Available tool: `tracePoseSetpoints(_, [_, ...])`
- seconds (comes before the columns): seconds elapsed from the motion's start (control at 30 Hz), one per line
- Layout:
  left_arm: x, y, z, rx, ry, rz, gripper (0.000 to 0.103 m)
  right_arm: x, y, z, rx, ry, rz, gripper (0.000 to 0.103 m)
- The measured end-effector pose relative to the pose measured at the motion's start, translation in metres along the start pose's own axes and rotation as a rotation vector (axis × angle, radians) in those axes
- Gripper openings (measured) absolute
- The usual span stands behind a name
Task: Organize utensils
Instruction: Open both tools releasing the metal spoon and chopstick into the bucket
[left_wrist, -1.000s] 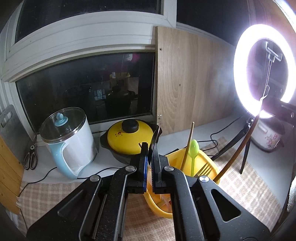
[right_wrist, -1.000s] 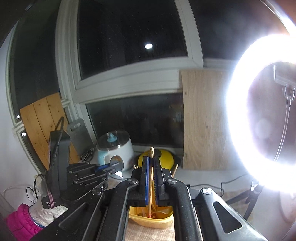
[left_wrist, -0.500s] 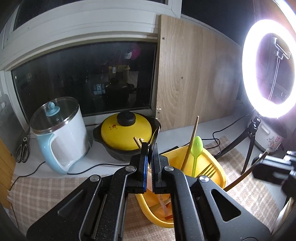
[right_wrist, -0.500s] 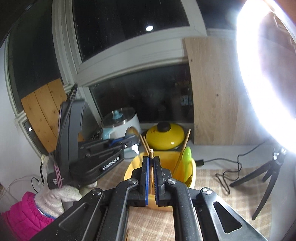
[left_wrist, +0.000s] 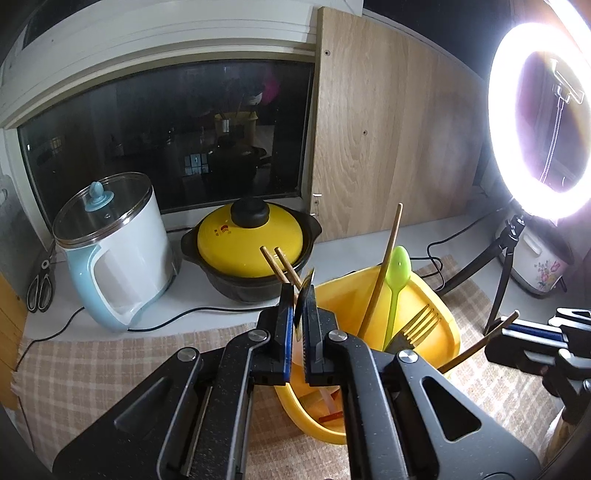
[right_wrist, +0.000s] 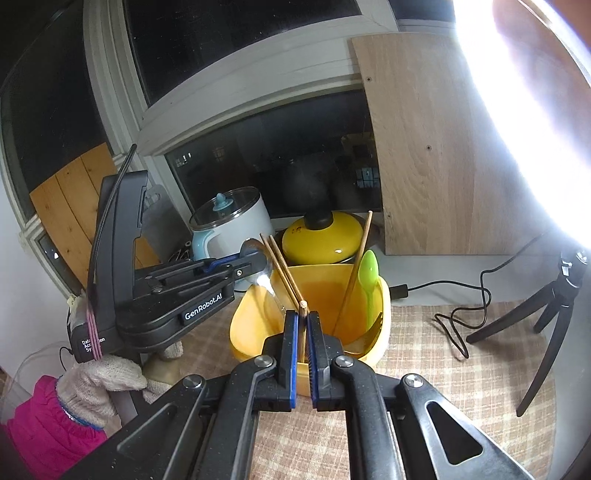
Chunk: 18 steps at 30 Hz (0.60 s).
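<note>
A yellow utensil holder (left_wrist: 354, 291) stands on the checked cloth with two chopsticks (left_wrist: 280, 266), a long wooden stick (left_wrist: 384, 266), a green spoon (left_wrist: 399, 266) and a gold fork (left_wrist: 417, 325) in it. My left gripper (left_wrist: 300, 295) is shut on a metal spoon (left_wrist: 308, 280), seen edge-on. From the right wrist, that left gripper (right_wrist: 264, 264) keeps the spoon (right_wrist: 266, 282) over the holder (right_wrist: 251, 325), handle pointing down into it. My right gripper (right_wrist: 303, 317) is over the holder's near rim. Its jaws are opening with a wooden chopstick (right_wrist: 303, 305) loose between the pads.
Behind the holder sit a yellow-lidded pot (left_wrist: 247, 236) and a white and blue kettle (left_wrist: 110, 251); scissors (left_wrist: 40, 284) lie far left. A ring light (left_wrist: 535, 118) on a tripod (right_wrist: 546, 321) and cables are on the right. A gloved hand (right_wrist: 99, 380) grips the left tool.
Both grippers have come down toward the yellow holder, which now looks larger. The right gripper's chopstick has sunk into the holder, and that gripper's pads have parted a little.
</note>
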<state>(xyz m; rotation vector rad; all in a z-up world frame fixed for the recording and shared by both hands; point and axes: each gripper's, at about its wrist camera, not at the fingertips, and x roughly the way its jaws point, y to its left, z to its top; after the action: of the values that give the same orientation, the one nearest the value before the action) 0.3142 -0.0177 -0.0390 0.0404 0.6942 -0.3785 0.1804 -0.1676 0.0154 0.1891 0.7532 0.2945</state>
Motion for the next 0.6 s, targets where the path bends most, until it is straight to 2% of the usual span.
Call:
tracePoseSetpoints(0.03, [-0.002,0.001,0.0,-0.004,-0.002,-0.006,0.011,-0.001,0.0,0.0,0.0,-0.004,0.0,0.024])
tracePoseSetpoints(0.07, [-0.003,0.001,0.0,-0.008,-0.005,-0.008,0.027,-0.004,0.0,-0.001,-0.003,-0.014,-0.001,0.035])
tracePoseSetpoints(0.1, [-0.007,0.001,0.0,-0.012,-0.016,-0.003,0.04,-0.006,0.001,-0.001,-0.006,-0.019,-0.007,0.037])
tracePoseSetpoints(0.13, [-0.009,0.002,0.0,-0.011,-0.025,-0.001,0.04,-0.008,0.001,-0.002,-0.007,-0.021,-0.007,0.039])
tracePoseSetpoints(0.2, [-0.016,0.002,0.001,-0.013,-0.035,0.001,0.04,-0.012,0.0,-0.002,-0.004,-0.027,-0.003,0.05])
tracePoseSetpoints(0.3, [-0.025,0.003,0.001,-0.012,-0.05,0.009,0.04,-0.021,-0.002,-0.004,0.009,-0.045,-0.004,0.058])
tracePoseSetpoints(0.5, [-0.047,0.007,-0.007,-0.02,-0.065,0.023,0.04,-0.042,-0.013,-0.01,0.048,-0.081,0.002,0.068])
tracePoseSetpoints(0.6, [-0.057,0.008,-0.013,-0.021,-0.068,0.028,0.04,-0.052,-0.021,-0.015,0.076,-0.096,0.003,0.07])
